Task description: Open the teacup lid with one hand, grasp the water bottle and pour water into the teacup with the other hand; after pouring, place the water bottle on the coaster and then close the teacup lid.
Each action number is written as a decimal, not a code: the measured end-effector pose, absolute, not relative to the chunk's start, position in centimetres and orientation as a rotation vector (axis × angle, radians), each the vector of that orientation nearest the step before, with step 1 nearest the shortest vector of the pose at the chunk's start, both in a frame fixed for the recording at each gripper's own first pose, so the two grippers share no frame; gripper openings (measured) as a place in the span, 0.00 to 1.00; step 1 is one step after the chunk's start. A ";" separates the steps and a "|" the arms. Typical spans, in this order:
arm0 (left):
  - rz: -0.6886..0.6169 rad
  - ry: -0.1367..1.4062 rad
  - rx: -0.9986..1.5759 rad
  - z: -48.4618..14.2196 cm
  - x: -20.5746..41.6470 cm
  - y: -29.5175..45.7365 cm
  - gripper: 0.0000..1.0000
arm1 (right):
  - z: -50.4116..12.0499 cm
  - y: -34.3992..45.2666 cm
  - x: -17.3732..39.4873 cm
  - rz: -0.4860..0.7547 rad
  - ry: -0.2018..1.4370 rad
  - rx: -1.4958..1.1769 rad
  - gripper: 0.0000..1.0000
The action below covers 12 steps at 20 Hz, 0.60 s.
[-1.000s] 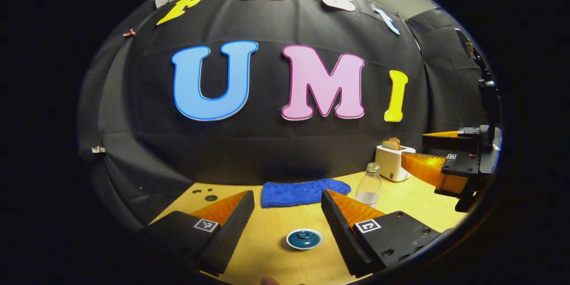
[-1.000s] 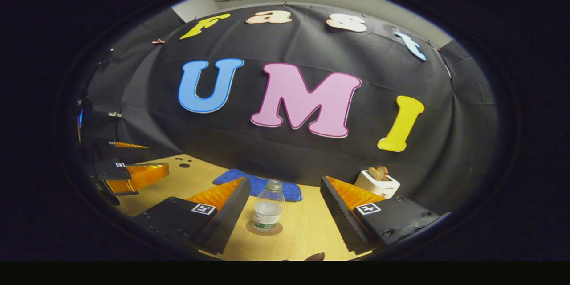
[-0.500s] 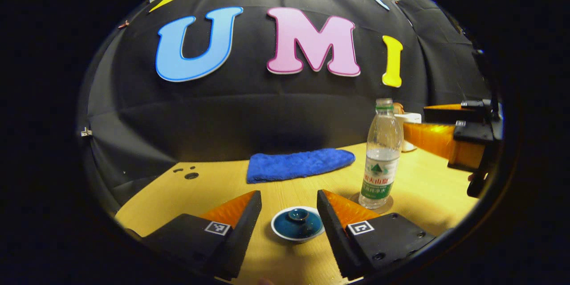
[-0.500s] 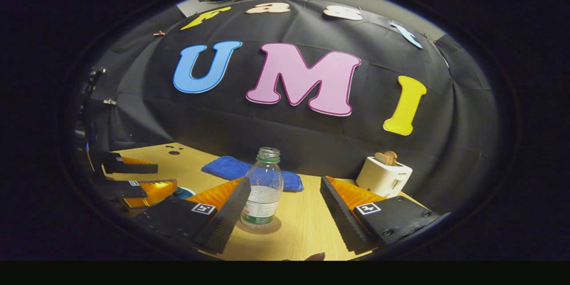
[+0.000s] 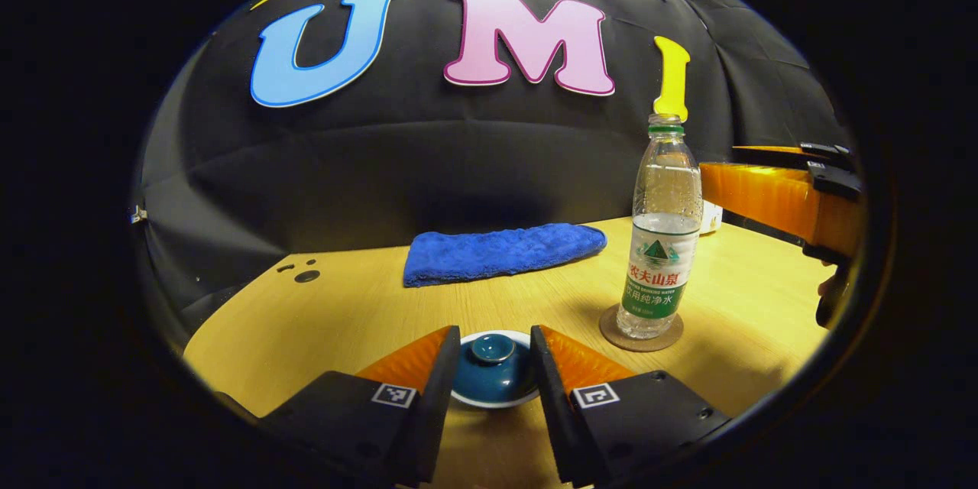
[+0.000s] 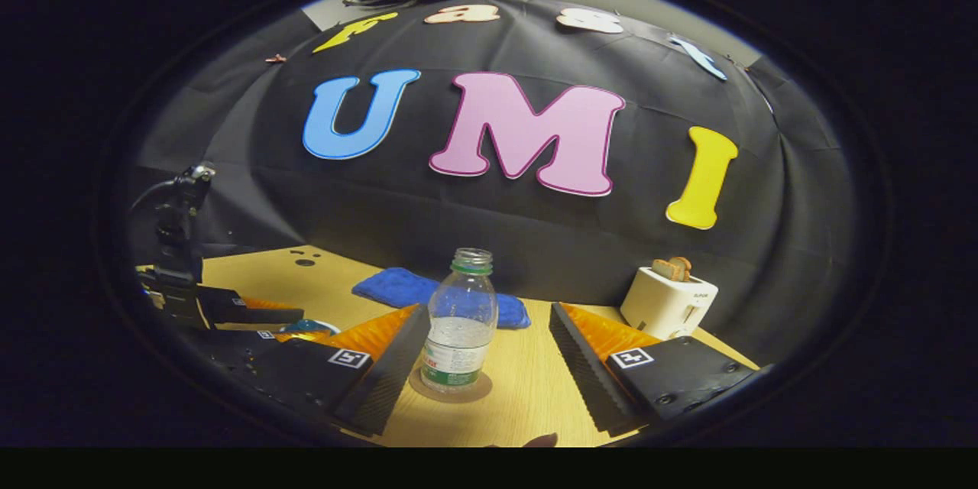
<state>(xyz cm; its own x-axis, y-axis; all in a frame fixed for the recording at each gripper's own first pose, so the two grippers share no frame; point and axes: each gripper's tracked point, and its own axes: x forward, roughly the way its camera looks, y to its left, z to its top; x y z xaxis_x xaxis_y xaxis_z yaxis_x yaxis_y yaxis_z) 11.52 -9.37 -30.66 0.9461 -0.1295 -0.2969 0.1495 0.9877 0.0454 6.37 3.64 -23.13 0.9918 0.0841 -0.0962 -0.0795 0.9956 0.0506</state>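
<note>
While the lid is not yet gripped, the left gripper (image 5: pixel 493 367) has been brought down around the teacup lid (image 5: pixel 492 350), jaws apart.
On the surface (image 5: pixel 367 313), the blue cloth (image 5: pixel 500 250) lies behind; the water bottle (image 6: pixel 460 332) stands on its coaster (image 5: pixel 640 336), between the right gripper's (image 6: pixel 489 367) wide-apart jaws, untouched.

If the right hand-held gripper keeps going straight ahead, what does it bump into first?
Probably the water bottle, standing on its coaster just ahead of the open right hand-held gripper, slightly toward its left finger.
</note>
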 end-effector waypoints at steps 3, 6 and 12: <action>-0.142 0.293 0.077 -30.6 11.7 -9.2 0.46 | -23.4 3.6 6.5 0.076 0.101 0.049 0.98; -0.145 0.283 0.067 -30.3 11.6 -9.3 0.31 | -23.8 3.6 6.6 0.071 0.107 0.058 0.98; -0.130 0.197 0.075 -27.0 11.6 -9.1 0.31 | -25.7 4.3 7.4 0.100 0.142 0.088 0.98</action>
<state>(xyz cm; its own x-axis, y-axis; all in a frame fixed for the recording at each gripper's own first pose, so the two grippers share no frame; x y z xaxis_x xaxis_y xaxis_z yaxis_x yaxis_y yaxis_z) 11.62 -9.12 -27.02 0.9723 -0.1215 -0.1995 0.1362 0.9888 0.0614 7.42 4.27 -25.73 0.9850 0.1054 -0.1367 -0.0929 0.9911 0.0949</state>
